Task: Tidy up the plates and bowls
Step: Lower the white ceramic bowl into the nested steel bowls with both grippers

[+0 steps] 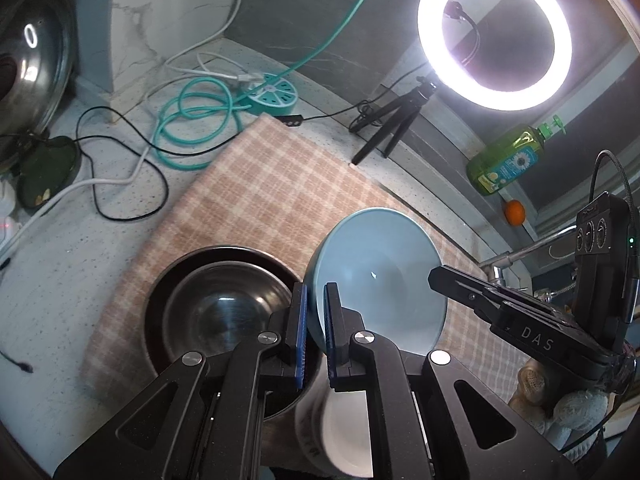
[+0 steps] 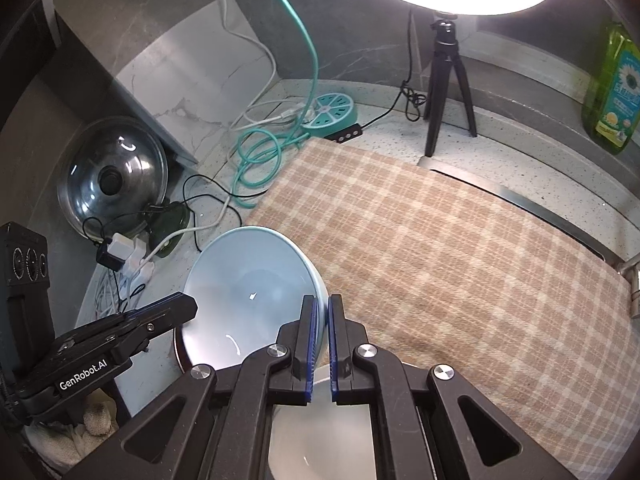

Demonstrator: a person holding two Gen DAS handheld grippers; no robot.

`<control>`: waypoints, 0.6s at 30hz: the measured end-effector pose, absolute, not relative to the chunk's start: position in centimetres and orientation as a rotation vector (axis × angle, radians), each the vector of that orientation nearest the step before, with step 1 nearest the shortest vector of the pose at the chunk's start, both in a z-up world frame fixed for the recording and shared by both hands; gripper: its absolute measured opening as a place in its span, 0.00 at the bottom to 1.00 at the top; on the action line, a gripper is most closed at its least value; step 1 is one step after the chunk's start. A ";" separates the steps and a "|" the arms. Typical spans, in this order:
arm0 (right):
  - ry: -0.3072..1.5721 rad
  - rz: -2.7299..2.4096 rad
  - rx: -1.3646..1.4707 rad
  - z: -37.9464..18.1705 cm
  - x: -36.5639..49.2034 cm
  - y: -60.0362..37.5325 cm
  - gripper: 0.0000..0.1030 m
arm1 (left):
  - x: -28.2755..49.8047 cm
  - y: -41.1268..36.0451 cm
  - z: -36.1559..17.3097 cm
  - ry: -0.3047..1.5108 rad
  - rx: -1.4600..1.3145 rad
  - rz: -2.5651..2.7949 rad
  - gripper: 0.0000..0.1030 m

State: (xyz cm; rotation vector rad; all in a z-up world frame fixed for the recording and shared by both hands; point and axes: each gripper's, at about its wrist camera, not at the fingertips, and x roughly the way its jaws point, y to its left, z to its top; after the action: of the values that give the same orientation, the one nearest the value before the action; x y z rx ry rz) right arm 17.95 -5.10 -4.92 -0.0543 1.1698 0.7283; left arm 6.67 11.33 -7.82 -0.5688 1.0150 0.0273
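Observation:
A light blue bowl [image 1: 380, 280] hangs tilted above the checked cloth [image 1: 280, 184], held by both grippers on opposite rims. My left gripper [image 1: 316, 294] is shut on its left rim. My right gripper [image 2: 323, 306] is shut on its right rim, and the bowl [image 2: 248, 280] opens toward that camera. Each gripper shows in the other's view: the right gripper [image 1: 438, 278] at the bowl's far side and the left gripper [image 2: 188, 306] likewise. A steel bowl [image 1: 224, 308] sits inside a dark dish [image 1: 154, 304] below left. A white bowl [image 2: 316, 440] lies under the fingers.
A ring light [image 1: 494, 36] on a small tripod [image 2: 448, 80] stands at the back of the counter. A green soap bottle [image 2: 612, 88], a teal power strip [image 2: 332, 114] with coiled cables, and a glass pot lid [image 2: 112, 180] line the back and left.

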 end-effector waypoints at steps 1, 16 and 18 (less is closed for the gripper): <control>1.173 0.732 -0.057 -5.0 17.8 -4.8 0.05 | 6.5 11.6 -7.9 1.015 -0.572 0.032 0.06; 1.210 0.773 -0.092 -7.0 16.4 -0.9 0.05 | 4.7 14.7 -9.0 1.021 -0.598 0.085 0.06; 1.210 0.777 -0.096 -7.2 16.3 -0.5 0.05 | 4.5 15.0 -9.2 1.025 -0.602 0.090 0.06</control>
State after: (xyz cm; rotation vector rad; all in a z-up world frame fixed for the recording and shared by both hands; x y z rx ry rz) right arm 16.29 -0.50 -7.17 -0.0964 1.2095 0.7775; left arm 4.53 15.02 -9.19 -0.6024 1.0248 0.0901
